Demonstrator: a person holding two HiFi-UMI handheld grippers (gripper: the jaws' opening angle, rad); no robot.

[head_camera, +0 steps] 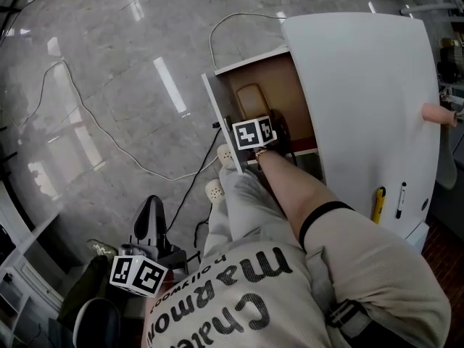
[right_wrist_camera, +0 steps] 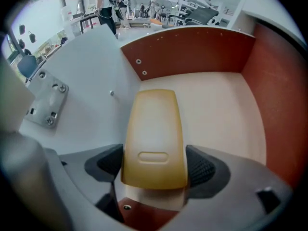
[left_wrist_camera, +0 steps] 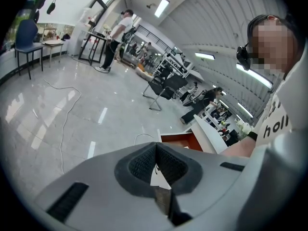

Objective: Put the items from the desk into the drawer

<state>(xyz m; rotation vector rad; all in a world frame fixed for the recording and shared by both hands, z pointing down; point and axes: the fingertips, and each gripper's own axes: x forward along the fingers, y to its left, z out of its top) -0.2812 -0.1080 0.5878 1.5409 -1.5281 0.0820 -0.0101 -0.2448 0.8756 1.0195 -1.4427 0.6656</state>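
The open wooden drawer [head_camera: 290, 85] sticks out from under the white desk [head_camera: 362, 85]. A tan oblong case [right_wrist_camera: 154, 134] lies lengthwise over the drawer floor [right_wrist_camera: 216, 114]. My right gripper [right_wrist_camera: 154, 165] is shut on the near end of the case, one dark pad pressed against each side. From above, the case [head_camera: 250, 100] shows just beyond the right gripper's marker cube [head_camera: 254, 133]. My left gripper [head_camera: 152, 203] hangs low beside the person's leg, away from the desk. Its jaws are shut with nothing between them [left_wrist_camera: 155, 146].
On the desk's near end lie a yellow pen-like item [head_camera: 378, 203] and a black-and-white pen [head_camera: 401, 199]. A pinkish object [head_camera: 438, 114] sticks out at the desk's right edge. A white cable [head_camera: 109, 136] trails over the grey floor. The person's shoes [head_camera: 215, 191] stand by the drawer front.
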